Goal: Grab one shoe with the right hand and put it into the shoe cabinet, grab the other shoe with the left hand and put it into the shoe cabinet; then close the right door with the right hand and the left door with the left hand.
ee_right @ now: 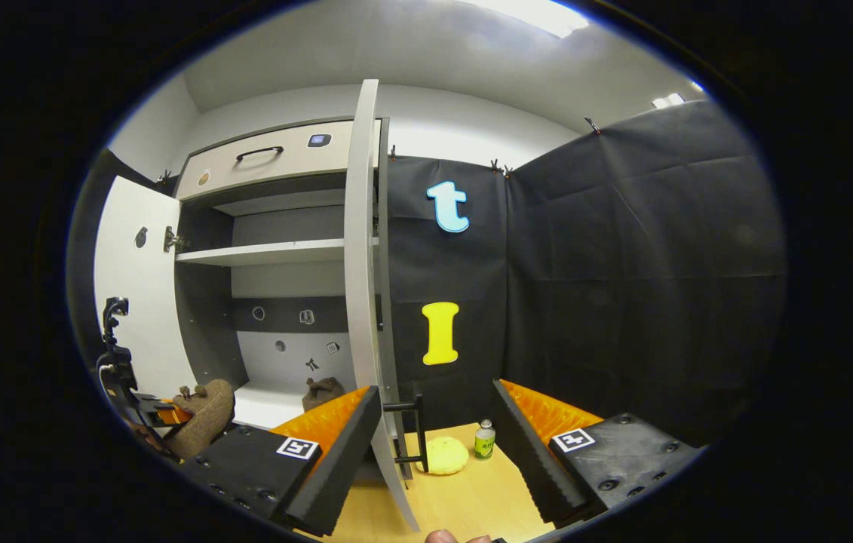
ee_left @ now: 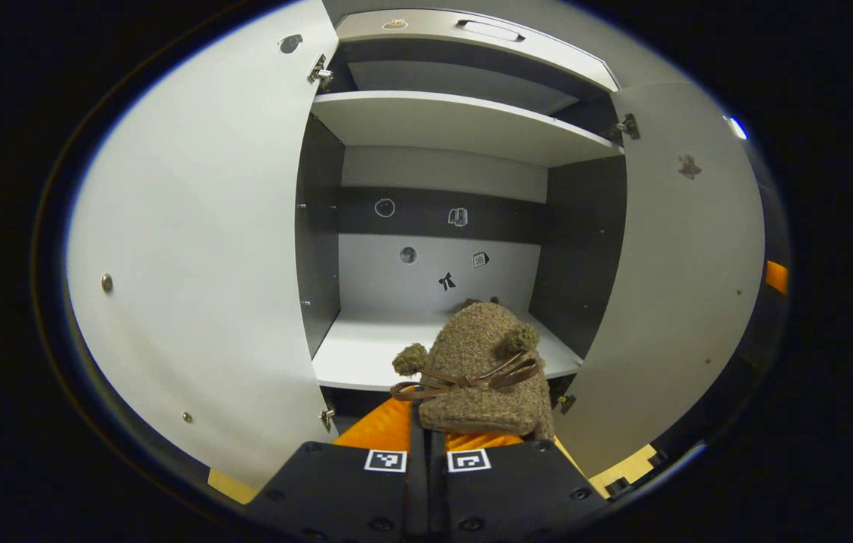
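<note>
The shoe cabinet (ee_left: 464, 124) stands open, with its left door (ee_left: 200, 264) and right door (ee_left: 682, 286) swung wide. My left gripper (ee_left: 426, 426) is shut on a brown knitted shoe (ee_left: 483, 369) with a bow, held just in front of the bottom shelf (ee_left: 366, 354). In the right gripper view that same shoe (ee_right: 204, 418) hangs in the left gripper (ee_right: 170, 413) at the far left. The other brown shoe (ee_right: 323, 392) lies on the bottom shelf, at its right side. My right gripper (ee_right: 434, 452) is open, and the right door's edge (ee_right: 362, 302) stands between its fingers.
A yellow round pad (ee_right: 446, 455) and a small green bottle (ee_right: 484, 440) sit on the wooden surface (ee_right: 471, 498) beside the cabinet. The right door has a dark handle (ee_right: 407, 430). A drawer (ee_right: 268, 162) tops the cabinet, above an upper shelf (ee_left: 456, 121).
</note>
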{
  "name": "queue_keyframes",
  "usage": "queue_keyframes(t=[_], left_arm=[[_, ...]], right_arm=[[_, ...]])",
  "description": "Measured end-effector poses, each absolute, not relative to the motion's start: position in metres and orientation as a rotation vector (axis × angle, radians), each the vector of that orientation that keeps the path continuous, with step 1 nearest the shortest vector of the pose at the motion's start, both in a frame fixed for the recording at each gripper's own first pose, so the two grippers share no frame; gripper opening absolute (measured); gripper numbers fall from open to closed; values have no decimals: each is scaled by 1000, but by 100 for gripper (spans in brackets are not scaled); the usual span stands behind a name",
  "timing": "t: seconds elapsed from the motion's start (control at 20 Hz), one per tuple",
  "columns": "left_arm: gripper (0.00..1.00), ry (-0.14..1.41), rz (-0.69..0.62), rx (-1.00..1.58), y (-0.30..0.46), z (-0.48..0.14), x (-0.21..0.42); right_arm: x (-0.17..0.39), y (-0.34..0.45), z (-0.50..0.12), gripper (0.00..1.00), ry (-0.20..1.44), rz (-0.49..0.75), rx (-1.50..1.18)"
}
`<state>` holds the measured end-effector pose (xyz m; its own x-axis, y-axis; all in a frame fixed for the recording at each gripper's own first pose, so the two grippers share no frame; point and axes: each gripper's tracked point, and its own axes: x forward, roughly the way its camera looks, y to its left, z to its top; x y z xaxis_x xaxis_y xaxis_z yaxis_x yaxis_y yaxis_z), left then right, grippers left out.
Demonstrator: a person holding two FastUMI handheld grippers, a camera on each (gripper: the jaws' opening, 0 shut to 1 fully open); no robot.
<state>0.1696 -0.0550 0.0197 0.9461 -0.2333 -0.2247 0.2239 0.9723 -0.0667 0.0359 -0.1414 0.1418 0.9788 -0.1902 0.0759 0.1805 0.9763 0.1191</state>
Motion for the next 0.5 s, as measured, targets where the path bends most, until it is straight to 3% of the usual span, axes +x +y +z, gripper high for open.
queue_keyframes(t=[0.05, 0.2, 0.5], left_arm=[[5, 237, -230, -37, -55, 21, 175], [5, 243, -221, -26, -56, 25, 198], [5, 297, -141, -3, -51, 9, 276]], right_arm=[[40, -141, 141, 100, -85, -182, 118], [39, -139, 141, 94, -108, -158, 97], [41, -143, 136, 95, -91, -151, 93]])
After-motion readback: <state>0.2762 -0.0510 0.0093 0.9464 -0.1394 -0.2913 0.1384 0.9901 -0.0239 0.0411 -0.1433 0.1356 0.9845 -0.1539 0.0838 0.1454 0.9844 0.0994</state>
